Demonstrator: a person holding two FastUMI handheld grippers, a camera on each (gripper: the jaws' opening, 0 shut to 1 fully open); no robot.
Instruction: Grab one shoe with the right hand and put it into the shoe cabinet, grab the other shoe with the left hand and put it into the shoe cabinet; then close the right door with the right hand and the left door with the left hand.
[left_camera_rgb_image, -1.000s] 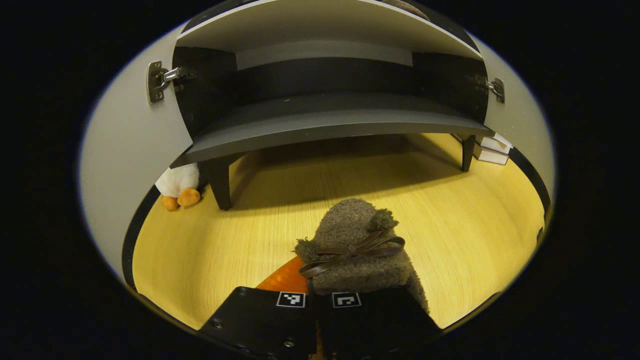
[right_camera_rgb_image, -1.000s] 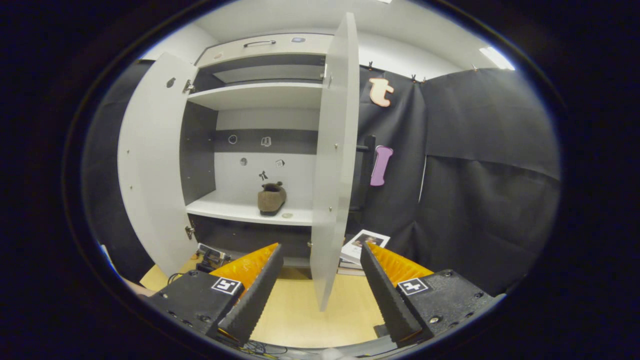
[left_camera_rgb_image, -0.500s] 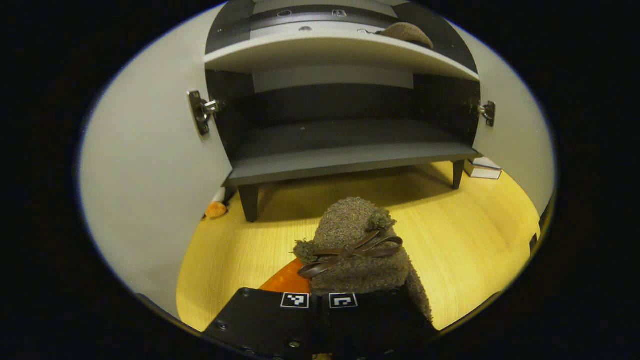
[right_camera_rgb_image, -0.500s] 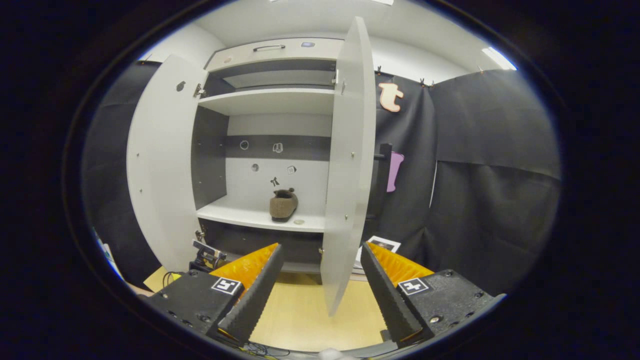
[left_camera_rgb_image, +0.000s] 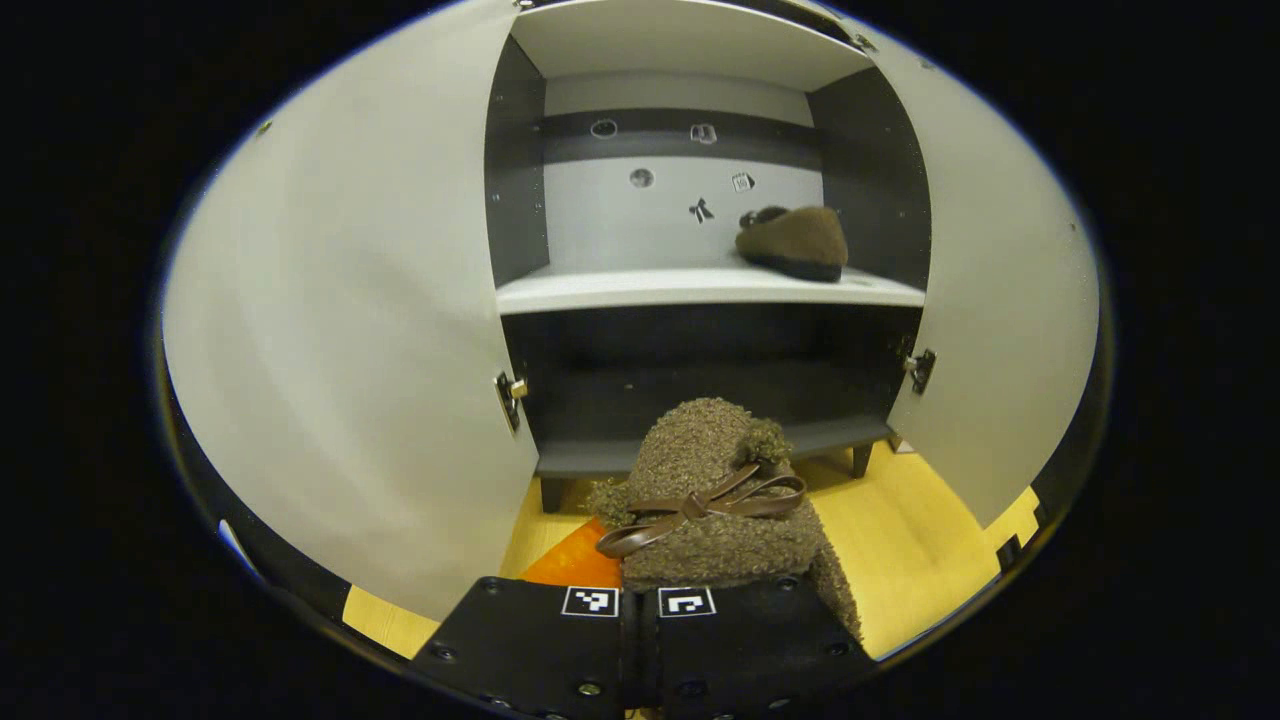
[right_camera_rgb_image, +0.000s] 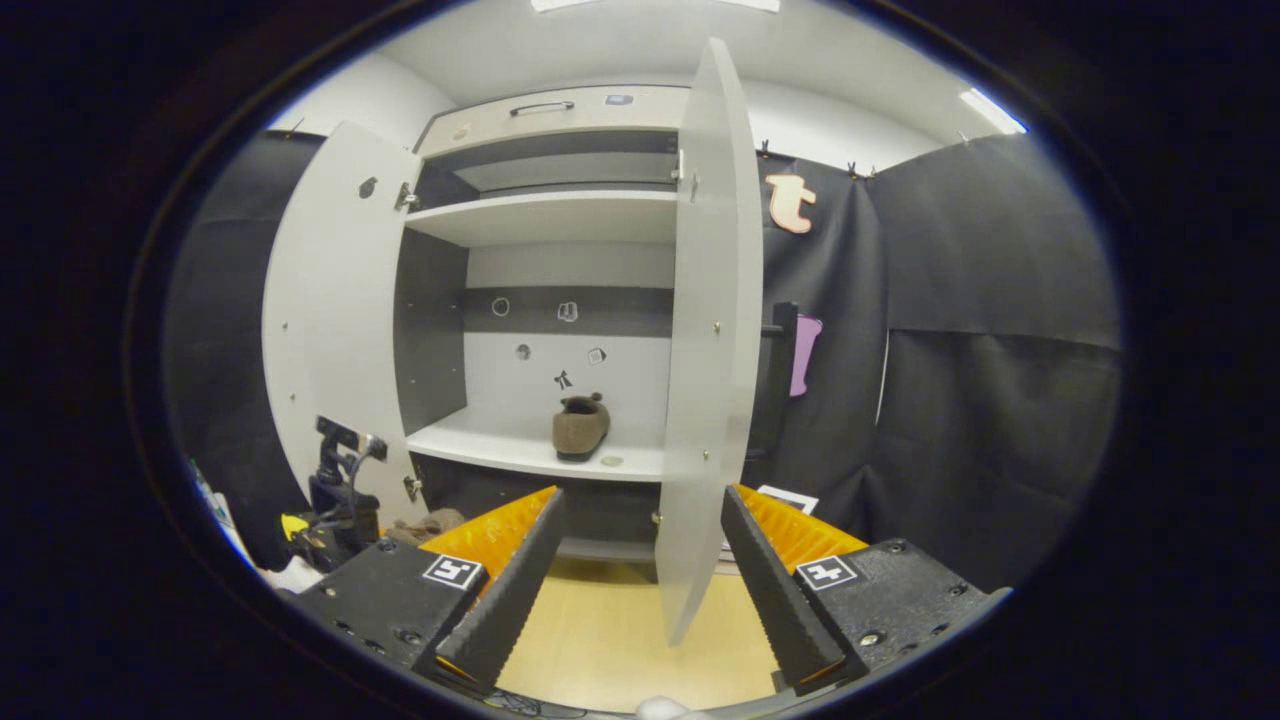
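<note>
While your left tool (left_camera_rgb_image: 640, 610) sits clamped on fuzzy shoe (left_camera_rgb_image: 715, 500) before open cabinet (left_camera_rgb_image: 700, 290), other shoe (left_camera_rgb_image: 793, 241) rests on white shelf (left_camera_rgb_image: 620, 288), right side. Your right tool (right_camera_rgb_image: 640, 585) spread wide, gripping nothing, straddling right door (right_camera_rgb_image: 705, 340) edge.

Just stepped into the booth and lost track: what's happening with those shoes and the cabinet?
A person with a gripper in each hand is loading a shoe cabinet. One brown shoe already sits on the white shelf. The left gripper is shut on the second shoe, a fuzzy brown one with a bow, held in front of the open cabinet. The right gripper is open and empty, facing the right door. Both doors stand open.
</note>
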